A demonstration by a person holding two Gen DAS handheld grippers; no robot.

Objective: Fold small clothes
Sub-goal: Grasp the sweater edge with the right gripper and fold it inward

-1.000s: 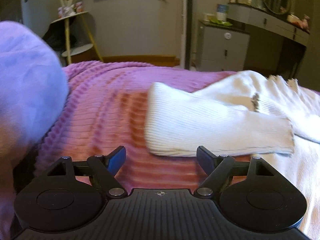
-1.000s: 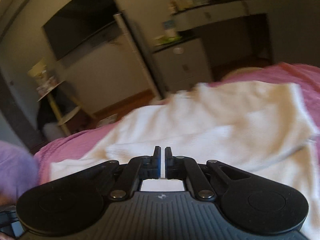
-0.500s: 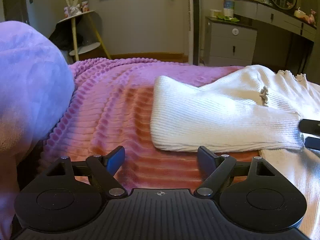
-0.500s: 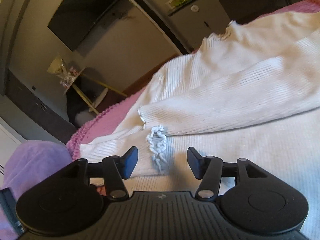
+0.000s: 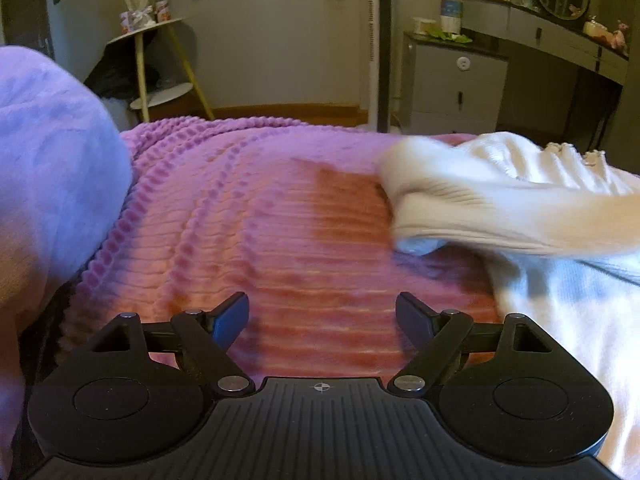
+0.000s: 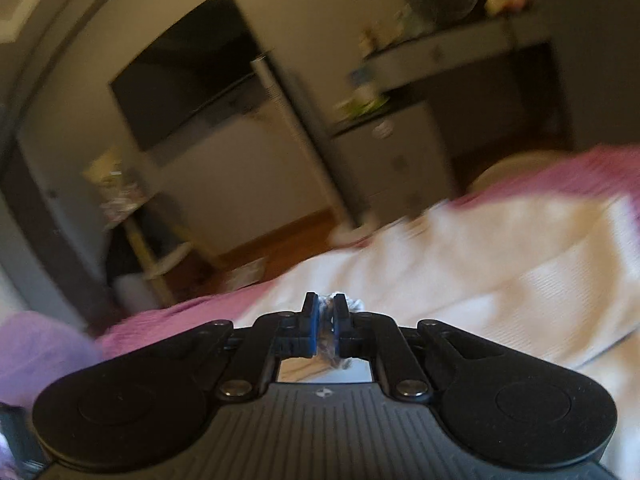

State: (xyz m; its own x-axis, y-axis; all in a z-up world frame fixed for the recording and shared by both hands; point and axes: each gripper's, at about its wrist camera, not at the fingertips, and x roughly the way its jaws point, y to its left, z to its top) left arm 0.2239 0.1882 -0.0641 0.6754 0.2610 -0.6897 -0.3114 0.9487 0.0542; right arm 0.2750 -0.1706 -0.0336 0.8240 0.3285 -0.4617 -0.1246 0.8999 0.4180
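White sweater [image 5: 520, 184] is lying on our pink bedspread [image 5: 280, 208], its sleeve stretching right of our idle, wide-open left gripper [image 5: 322, 316]; our right gripper [image 6: 324, 320] is pinching its knitted trim.

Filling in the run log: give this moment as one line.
left gripper: open, empty, over pink blanket | right gripper: just closed on white sweater trim | fold: underway

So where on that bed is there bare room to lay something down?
The pink ribbed blanket lies bare between the lilac fleece on its left and the white knit garment on its right, just ahead of the open left tool. The right side is crowded with white knit.
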